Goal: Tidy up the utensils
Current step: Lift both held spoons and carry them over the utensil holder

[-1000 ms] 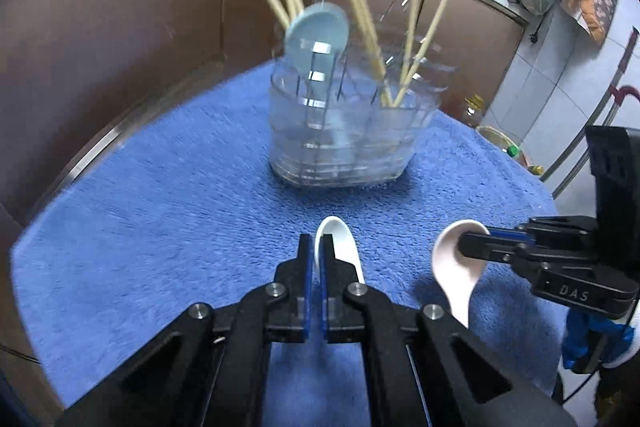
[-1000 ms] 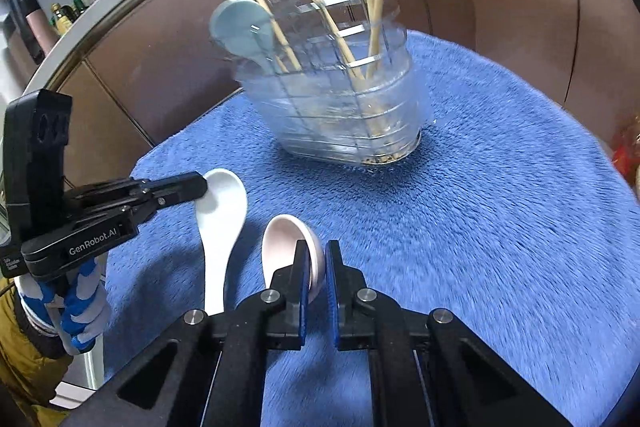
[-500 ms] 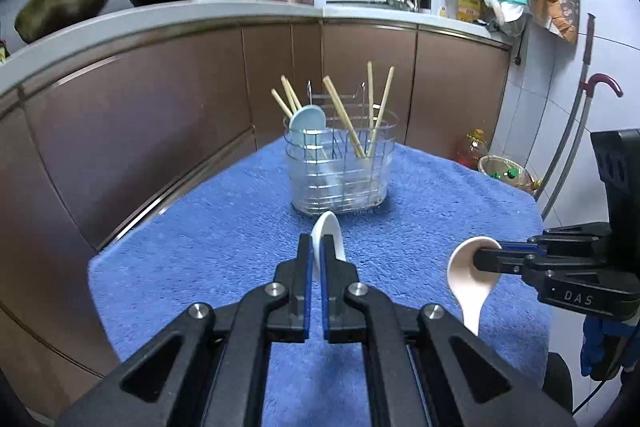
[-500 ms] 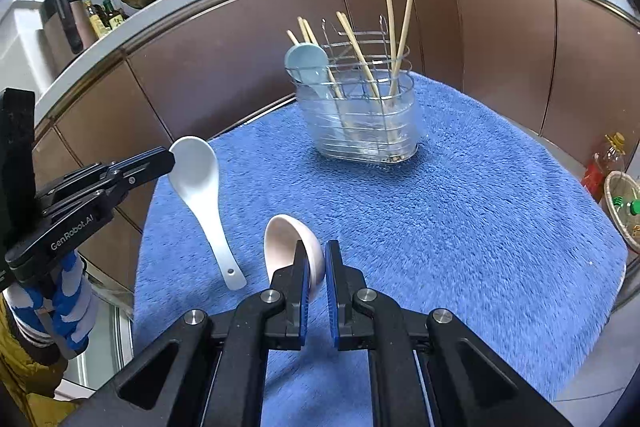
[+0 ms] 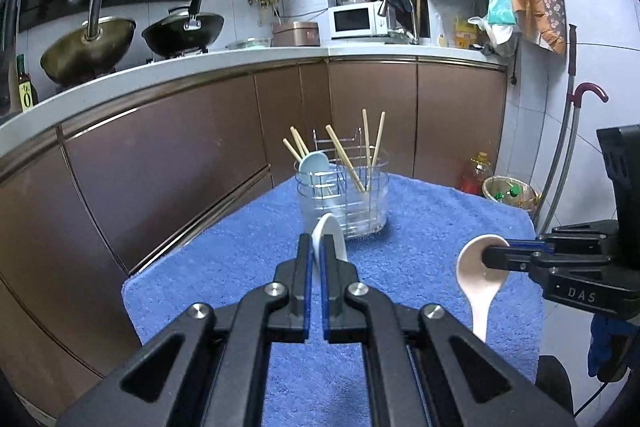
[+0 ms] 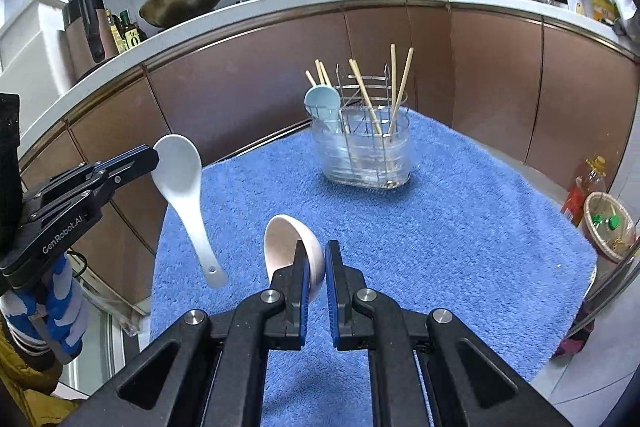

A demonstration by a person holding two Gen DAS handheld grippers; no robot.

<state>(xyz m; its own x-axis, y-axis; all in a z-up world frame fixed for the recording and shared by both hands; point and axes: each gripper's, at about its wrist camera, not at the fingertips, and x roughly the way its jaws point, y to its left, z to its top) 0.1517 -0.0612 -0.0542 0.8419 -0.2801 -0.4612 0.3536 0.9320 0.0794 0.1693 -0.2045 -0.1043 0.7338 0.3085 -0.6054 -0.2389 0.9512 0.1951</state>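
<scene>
We hold a white spoon (image 6: 178, 183) pinched by its bowl in the left hand-held gripper (image 5: 316, 253) and a pink spoon (image 6: 290, 247) likewise in the right hand-held gripper (image 6: 317, 261), above the blue-towelled worktop (image 6: 460, 227); such rim grips may slip before the utensil holder (image 6: 366, 151).

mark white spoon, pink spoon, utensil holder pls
white spoon (image 6: 178, 163), right wrist view, on its bowl.
pink spoon (image 5: 478, 267), left wrist view, on its bowl.
utensil holder (image 6: 366, 147), right wrist view, on its clear front wall.
</scene>
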